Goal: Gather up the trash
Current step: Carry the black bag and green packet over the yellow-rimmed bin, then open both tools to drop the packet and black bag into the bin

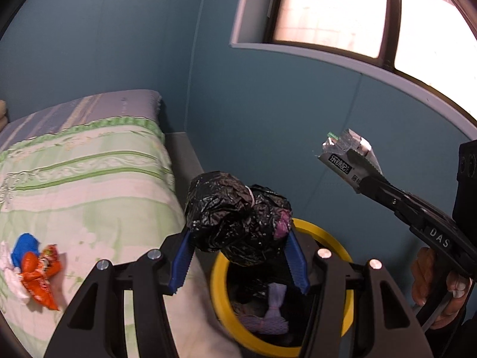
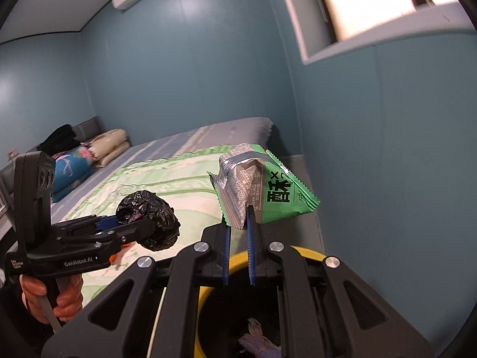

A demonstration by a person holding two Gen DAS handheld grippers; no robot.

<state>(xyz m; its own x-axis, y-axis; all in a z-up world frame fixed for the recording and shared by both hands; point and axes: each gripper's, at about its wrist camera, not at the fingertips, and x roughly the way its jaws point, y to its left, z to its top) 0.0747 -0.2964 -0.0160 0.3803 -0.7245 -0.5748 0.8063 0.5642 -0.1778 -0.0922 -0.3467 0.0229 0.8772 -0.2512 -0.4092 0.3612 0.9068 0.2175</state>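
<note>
walls (image 2: 184, 68) teal — window (image 1: 334, 6) bright | bed (image 2: 167, 179) green-striped

Left gripper (image 1: 238, 235): jaws about half apart, blue pads pressed on either side of a crumpled black plastic bag (image 1: 235, 217), pointing forward and somewhat down.
Left hand (image 2: 50, 295): wrapped around the gripper's handle, fingers curled at the front.
Right gripper (image 2: 238, 226): jaws nearly together, pinching the lower edge of a green snack wrapper (image 2: 268, 188), tilted slightly down.
Right hand (image 1: 441, 286): grips the handle from below, fingertips showing.
Relation: the two grippers sit side by side, apart, not touching.
</note>
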